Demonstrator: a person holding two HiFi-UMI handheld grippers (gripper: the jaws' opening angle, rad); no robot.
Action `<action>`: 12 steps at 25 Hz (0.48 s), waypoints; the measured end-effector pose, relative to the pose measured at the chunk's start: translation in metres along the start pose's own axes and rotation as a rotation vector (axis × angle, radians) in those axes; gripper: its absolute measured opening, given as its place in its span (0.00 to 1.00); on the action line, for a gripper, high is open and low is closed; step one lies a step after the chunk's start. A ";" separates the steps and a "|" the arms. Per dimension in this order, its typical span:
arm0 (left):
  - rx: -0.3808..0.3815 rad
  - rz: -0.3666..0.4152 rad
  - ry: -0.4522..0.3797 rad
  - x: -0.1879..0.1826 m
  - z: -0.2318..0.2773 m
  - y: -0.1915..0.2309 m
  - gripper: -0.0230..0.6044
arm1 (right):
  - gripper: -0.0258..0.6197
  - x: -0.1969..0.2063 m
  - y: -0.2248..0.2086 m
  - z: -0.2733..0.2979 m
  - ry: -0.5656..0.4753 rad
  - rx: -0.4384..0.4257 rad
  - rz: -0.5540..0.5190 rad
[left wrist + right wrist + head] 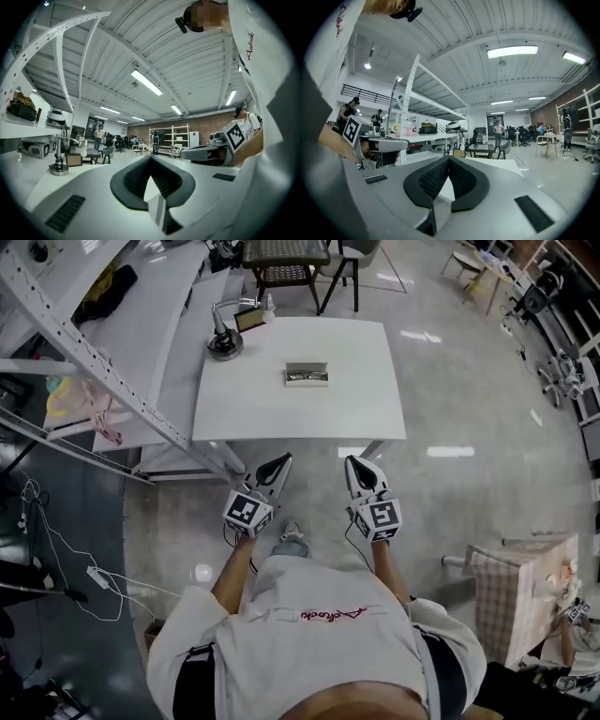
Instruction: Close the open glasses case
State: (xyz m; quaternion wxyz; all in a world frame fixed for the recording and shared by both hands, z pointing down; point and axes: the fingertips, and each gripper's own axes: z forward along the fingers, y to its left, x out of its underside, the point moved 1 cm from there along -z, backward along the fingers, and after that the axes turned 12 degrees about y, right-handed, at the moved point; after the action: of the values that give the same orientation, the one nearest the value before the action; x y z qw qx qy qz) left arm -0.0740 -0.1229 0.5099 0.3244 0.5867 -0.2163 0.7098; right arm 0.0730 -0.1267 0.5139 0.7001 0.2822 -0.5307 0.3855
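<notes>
white square table (234, 409) stands ahead of you, and the open rectangular grey glasses case (307, 374) lies near its middle with bare tabletop all round it. a silver desk lamp on a round base (225, 341) and a small brown box (249, 320) sit at the table's far left corner, well apart from the case. beyond the table stands a black chair (281, 268). a white perforated metal rack (84, 343) runs along your left (its slanted beam ends close to the table's near left corner). your left gripper (279, 465) and right gripper (356, 467) hang side by side over the grey concrete floor (450, 381), short of the table's near edge and well apart from the case. both have their jaws drawn together on nothing.
</notes>
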 end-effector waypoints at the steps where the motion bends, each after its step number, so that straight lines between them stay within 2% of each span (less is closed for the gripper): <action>1: 0.005 0.001 -0.001 -0.002 0.005 0.010 0.06 | 0.09 -0.004 -0.002 0.011 -0.003 0.006 0.001; 7: 0.037 0.001 0.000 -0.010 0.029 0.061 0.06 | 0.09 -0.023 -0.013 0.062 -0.018 0.036 0.002; 12: 0.065 -0.023 0.007 -0.006 0.042 0.077 0.06 | 0.09 -0.022 -0.012 0.080 0.005 0.036 0.000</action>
State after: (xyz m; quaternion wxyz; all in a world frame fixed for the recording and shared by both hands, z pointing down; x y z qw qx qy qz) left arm -0.0993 -0.2060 0.5191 0.3141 0.5971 -0.1851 0.7146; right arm 0.0378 -0.2029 0.5152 0.6963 0.2936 -0.5220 0.3956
